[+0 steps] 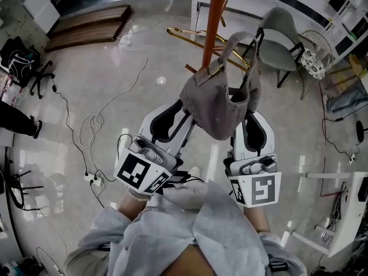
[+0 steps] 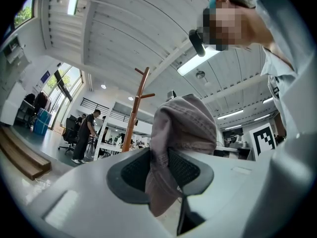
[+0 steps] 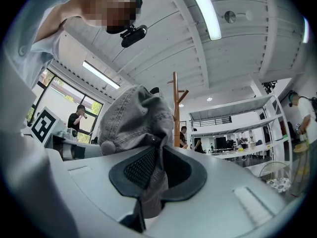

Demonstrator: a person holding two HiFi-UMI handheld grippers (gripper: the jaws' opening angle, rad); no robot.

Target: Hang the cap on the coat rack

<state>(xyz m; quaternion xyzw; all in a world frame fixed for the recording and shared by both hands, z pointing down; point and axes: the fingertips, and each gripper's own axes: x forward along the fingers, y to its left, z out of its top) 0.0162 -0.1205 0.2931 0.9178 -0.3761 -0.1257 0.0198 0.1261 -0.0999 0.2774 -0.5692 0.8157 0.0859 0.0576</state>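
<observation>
Grey fabric, a cap (image 1: 221, 105) with a washed-denim look, hangs stretched between the two hand-held grippers, just on the person's side of the coat rack (image 1: 214, 22). Its back strap arches up beside the rack's orange-brown pole, and its crown sags downward below that. No part of it rests on a peg (the gripper views show the rack (image 2: 136, 113) standing beyond the cap, apart from it).

The left hand-held gripper (image 1: 183, 115) is clamped on the cap's left side. In the left gripper view a fold of the cap (image 2: 183, 128) runs down between the dark pads of the gripper (image 2: 161, 170), pinched there. The right hand-held gripper (image 1: 250, 117) grips the opposite side. In the right gripper view the cap (image 3: 133, 118) bunches above the jaws of the gripper (image 3: 156, 170), which are closed on a strip of its fabric, with the rack (image 3: 176, 108) just behind.

Brass-coloured hooks (image 1: 190, 33) jut from the pole on the side away from the person. To the right of the rack stands a grey chair (image 1: 279, 36). To its left, white cables (image 1: 92, 122) trail over the shiny floor (image 1: 144, 79), and wooden boards (image 1: 86, 25) lie farther off. A person in dark clothes (image 2: 86, 133) stands left of the rack in the left gripper view.
</observation>
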